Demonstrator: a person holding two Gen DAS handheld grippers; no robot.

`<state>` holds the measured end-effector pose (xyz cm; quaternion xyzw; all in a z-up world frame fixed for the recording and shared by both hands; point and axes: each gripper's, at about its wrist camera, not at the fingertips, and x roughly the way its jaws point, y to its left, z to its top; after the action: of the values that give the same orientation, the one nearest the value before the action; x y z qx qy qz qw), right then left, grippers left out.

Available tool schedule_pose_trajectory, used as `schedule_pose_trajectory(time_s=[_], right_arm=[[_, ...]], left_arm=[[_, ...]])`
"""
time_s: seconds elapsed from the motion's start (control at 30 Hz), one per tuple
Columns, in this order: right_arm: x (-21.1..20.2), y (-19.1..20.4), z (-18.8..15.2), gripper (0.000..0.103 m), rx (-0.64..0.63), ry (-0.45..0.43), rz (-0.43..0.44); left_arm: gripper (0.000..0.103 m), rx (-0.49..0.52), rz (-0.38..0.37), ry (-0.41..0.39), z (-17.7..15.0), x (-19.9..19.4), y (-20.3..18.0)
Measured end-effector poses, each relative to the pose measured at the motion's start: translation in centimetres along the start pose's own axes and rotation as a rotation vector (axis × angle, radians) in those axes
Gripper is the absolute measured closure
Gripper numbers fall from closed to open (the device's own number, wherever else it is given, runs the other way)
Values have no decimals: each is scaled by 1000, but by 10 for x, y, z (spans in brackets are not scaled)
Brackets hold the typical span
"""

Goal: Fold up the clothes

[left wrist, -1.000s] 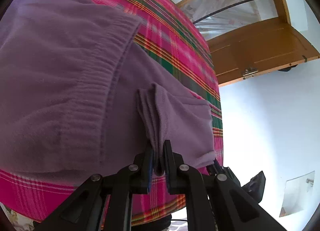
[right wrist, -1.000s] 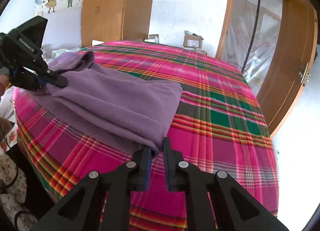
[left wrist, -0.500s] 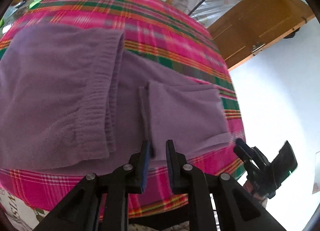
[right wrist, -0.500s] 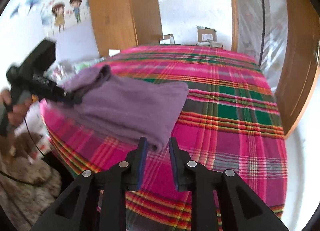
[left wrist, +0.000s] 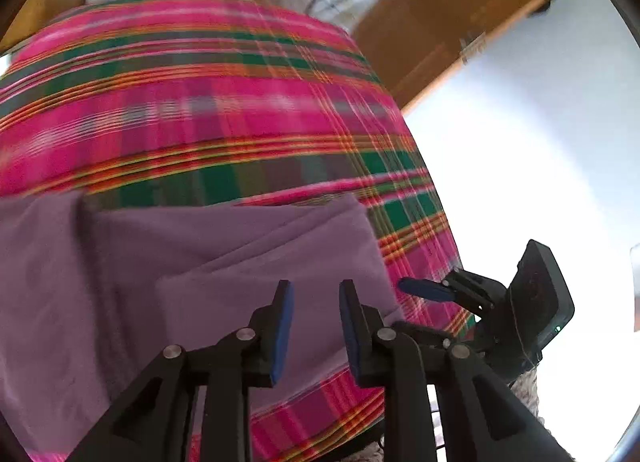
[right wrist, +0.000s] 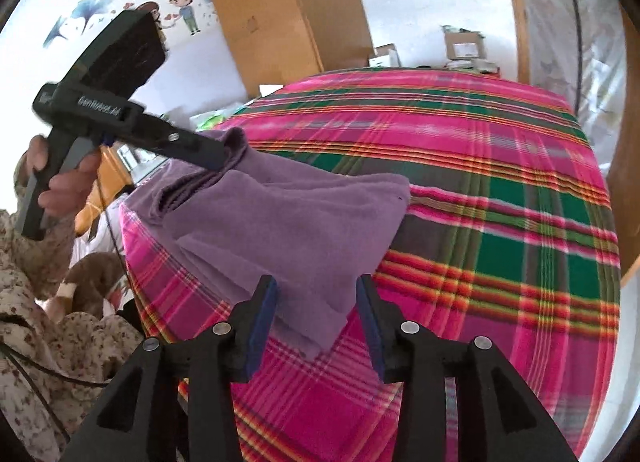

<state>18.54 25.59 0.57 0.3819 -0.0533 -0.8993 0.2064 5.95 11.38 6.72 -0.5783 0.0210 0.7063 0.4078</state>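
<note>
Now both my claws, left (left wrist: 315, 286) and right (right wrist: 316, 280), have spread, releasing the purple garment (right wrist: 288, 222), which lies folded just ahead.

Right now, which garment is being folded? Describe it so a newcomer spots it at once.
Find the pink, green and orange plaid tablecloth covering the table. At its near corner lies the purple fleece garment, folded into layers. It is the only plain, soft, single-coloured item on the checked cloth.
</note>
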Motion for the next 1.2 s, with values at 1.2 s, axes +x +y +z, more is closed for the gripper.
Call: schedule_pose_trajectory(time_s=[1.2], right_arm=[[8, 21, 17, 89, -278, 280, -24]], left_arm=[[101, 164, 62, 166, 64, 95, -44]])
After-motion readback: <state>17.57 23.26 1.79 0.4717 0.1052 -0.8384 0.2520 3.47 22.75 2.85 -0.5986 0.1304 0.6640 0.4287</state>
